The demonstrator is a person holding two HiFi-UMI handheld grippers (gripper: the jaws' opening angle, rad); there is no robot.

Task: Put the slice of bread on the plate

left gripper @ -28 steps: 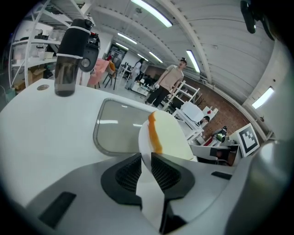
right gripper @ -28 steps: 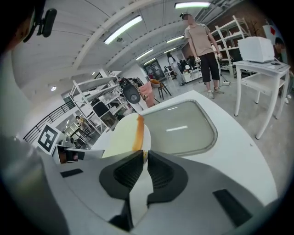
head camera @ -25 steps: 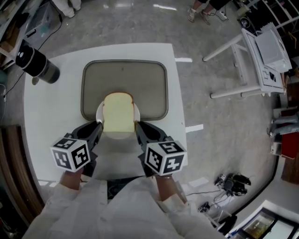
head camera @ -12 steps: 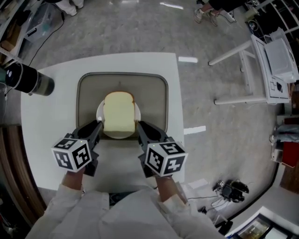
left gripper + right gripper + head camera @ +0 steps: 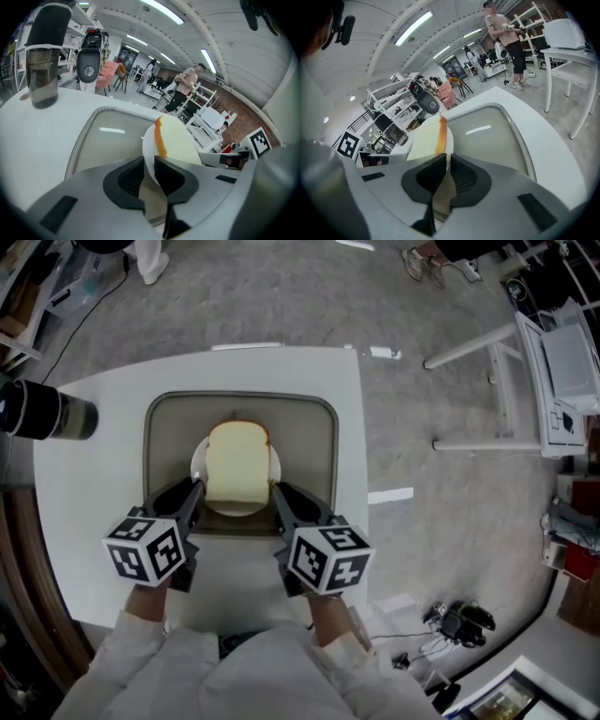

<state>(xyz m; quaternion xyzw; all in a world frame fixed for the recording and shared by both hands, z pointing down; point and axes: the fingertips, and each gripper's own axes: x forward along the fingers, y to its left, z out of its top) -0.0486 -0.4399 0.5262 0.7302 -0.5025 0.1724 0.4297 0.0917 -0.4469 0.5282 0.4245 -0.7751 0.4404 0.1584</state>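
Note:
A slice of bread (image 5: pixel 236 463) with a brown crust lies on a small white plate (image 5: pixel 198 463). The plate is over the near half of a grey tray (image 5: pixel 305 432). My left gripper (image 5: pixel 195 487) is shut on the plate's left rim. My right gripper (image 5: pixel 277 489) is shut on its right rim. In the left gripper view the plate (image 5: pixel 148 143) sits edge-on between the jaws of the left gripper (image 5: pixel 149 169), with the bread (image 5: pixel 177 139) behind. In the right gripper view the right gripper (image 5: pixel 447 165) pinches the rim below the bread (image 5: pixel 427 139). I cannot tell whether the plate touches the tray.
The tray rests on a white square table (image 5: pixel 89 507). A dark cylindrical tumbler (image 5: pixel 42 413) stands at the table's far left, also in the left gripper view as the tumbler (image 5: pixel 44 56). White metal frames (image 5: pixel 487 381) stand on the floor to the right.
Both grippers have carried the plate with the bread away from me, from the tray's near edge to farther over the tray. Both stay shut on the rim.

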